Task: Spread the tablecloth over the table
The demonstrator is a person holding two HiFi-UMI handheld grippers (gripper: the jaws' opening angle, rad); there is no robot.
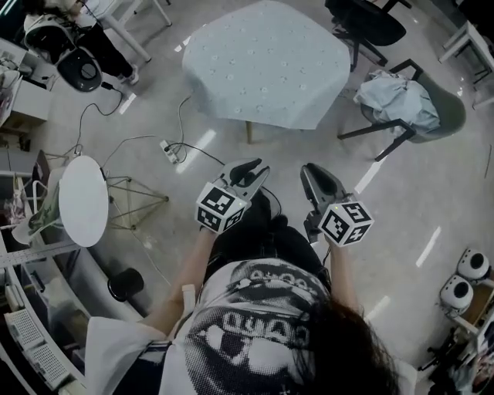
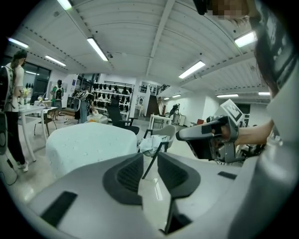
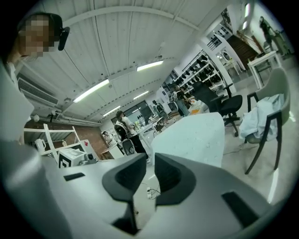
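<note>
The pale blue tablecloth [image 1: 266, 62] lies spread over the table at the top middle of the head view, its edges hanging down all round. It also shows in the left gripper view as a draped tablecloth [image 2: 88, 144] and in the right gripper view as a draped tablecloth [image 3: 196, 137]. Both grippers are held close to the person's body, well short of the table. The left gripper [image 1: 248, 168] [image 2: 149, 158] has a narrow gap between its jaws and nothing in it. The right gripper [image 1: 315, 171] [image 3: 150, 161] is the same, slightly parted and empty.
A grey chair [image 1: 401, 100] with a bundle of cloth on it stands right of the table, a black chair [image 1: 367, 23] behind it. A power strip with cables [image 1: 168, 148] lies on the floor at the table's near left. A round white side table [image 1: 83, 200] stands left.
</note>
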